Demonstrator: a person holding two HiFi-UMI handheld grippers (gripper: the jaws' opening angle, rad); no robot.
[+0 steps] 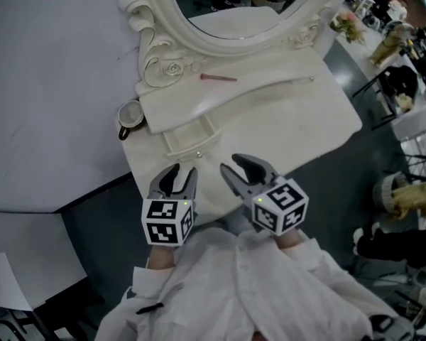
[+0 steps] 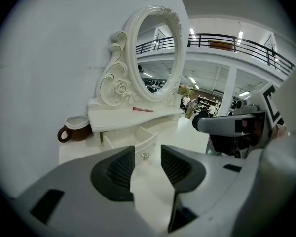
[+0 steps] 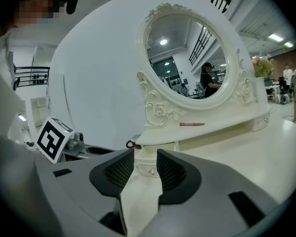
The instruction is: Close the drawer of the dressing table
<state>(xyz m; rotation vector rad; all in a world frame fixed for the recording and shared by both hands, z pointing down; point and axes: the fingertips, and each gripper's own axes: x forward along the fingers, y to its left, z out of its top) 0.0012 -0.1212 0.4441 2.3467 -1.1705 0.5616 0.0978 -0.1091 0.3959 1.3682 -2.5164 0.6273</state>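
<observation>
Parted and pinching nothing on both the left gripper [image 1: 181,173] and the right gripper [image 1: 236,165], side by side over the table's [image 1: 319,130] near edge. Just beyond the tips, untouched: the drawer [image 1: 192,138], pulled out from under the shelf [image 1: 263,91], its knob [image 2: 145,156] framed in the gap of each pair of jaws. Farther back, a mug [image 1: 130,114] left of the drawer and a mirror [image 1: 220,46] above.

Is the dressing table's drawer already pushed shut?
No, the drawer juts out from under the shelf, its inside open to view.
</observation>
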